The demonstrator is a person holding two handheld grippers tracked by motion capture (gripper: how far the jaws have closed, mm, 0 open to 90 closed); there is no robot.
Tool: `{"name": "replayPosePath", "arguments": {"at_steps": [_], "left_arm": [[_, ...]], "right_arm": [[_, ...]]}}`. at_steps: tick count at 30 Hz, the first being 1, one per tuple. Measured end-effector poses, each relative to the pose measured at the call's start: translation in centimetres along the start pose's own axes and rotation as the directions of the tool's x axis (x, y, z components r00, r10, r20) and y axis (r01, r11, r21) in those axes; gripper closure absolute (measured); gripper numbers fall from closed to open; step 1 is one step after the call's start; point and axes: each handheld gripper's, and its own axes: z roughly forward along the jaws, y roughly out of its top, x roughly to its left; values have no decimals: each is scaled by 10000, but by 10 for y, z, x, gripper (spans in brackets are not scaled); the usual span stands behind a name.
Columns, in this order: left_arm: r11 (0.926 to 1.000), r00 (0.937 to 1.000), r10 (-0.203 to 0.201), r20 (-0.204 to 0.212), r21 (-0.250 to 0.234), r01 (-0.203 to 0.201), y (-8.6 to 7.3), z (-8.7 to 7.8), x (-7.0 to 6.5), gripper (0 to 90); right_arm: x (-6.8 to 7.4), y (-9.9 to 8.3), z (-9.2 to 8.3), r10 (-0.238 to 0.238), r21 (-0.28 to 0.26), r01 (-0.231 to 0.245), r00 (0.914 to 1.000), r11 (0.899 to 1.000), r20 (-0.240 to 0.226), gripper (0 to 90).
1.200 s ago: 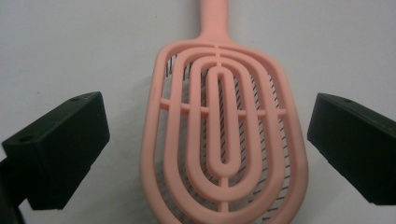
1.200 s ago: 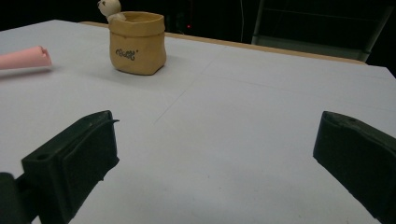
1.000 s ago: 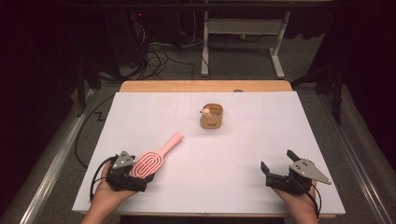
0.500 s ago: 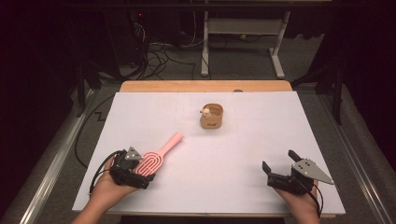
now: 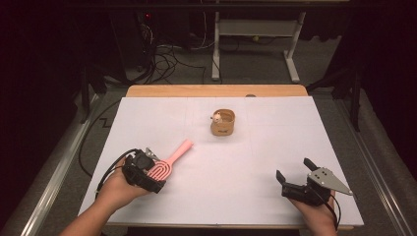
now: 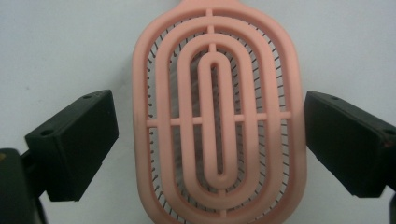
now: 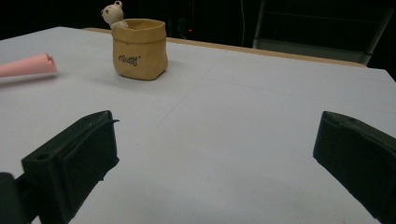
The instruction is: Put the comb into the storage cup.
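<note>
The desk (image 5: 275, 147), covered in white, is mostly bare, which leaves the two hands free room near its front edge. The pink hairbrush (image 5: 169, 161) lies flat at the front left, bristles down on the white surface, its handle slanting away toward the middle of the desk; that puts its broad oval head toward the person, where it is easiest to straddle. A small tan pot (image 5: 223, 123) with a little bear figure at its rim stands upright well behind it, near the centre, apart from everything else.

The left gripper (image 5: 147, 169) hangs over the brush head, tipped steeply downward. In the left gripper view its jaws stand on either side of the head, the left one clearly off the rim, the right one just beside it. They have just been closing a little around it, but the grip looks not yet made.

The right gripper (image 5: 295, 178) rests low at the front right, pointing across the desk toward the pot, jaws spread wide with nothing between them.
</note>
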Motion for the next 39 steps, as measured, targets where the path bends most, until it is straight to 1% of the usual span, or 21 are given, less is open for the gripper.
{"name": "replayPosePath", "arguments": {"at_steps": [1,3,4,6,8,11,14,15,16,20,26,31,34,35,39], "left_arm": [[9999,10000,83,-33,144,-83,1,0,0,59],[9993,9999,122,-99,348,-119,3,1,1,59],[9990,9999,102,-69,428,-99,4,1,1,59],[9983,10000,28,52,574,-31,7,1,3,72],[9972,9999,49,102,747,-57,8,1,3,80],[9953,9993,-18,378,967,-19,10,1,6,111],[9940,9988,-156,471,1089,104,11,2,8,127],[9932,9981,-180,595,1162,110,11,2,9,143],[9928,9980,-189,611,1191,115,11,2,10,159],[9918,9976,-64,684,1274,-24,13,2,11,179],[9896,9973,42,734,1428,-147,15,2,11,188],[9864,9956,71,939,1629,-224,17,2,13,191],[9845,9951,99,985,1732,-269,18,2,13,193],[9844,9943,34,1061,1745,-220,18,3,14,194],[9837,9952,215,950,1756,-380,18,2,13,197]], "right_arm": [[0,0,0,-10,-15,10,10000,10000,3,4],[0,0,-1,22,-16,-22,10000,10000,9,4],[0,0,-1,30,-24,-30,10000,10000,2,4],[0,1,-1,23,-30,-23,10000,10000,9,4],[0,1,-1,29,-37,-29,10000,10000,7,4],[0,1,-1,20,-45,-20,10000,10000,17,4],[0,1,-1,13,-55,-13,10000,10000,25,4],[0,1,-1,13,-52,-13,10000,10000,24,4],[-1,1,-2,1,-46,-1,10000,10000,28,4],[-1,1,-2,-1,-56,1,10000,10000,11,4],[-1,1,-2,-21,-55,21,10000,10000,22,4],[-1,1,-2,-13,-46,13,10000,10000,18,4],[-1,1,-2,-3,-49,3,10000,10000,21,4],[-1,1,-2,-7,-51,7,10000,10000,24,4],[-1,1,-2,4,-48,-4,10000,10000,29,4]]}}
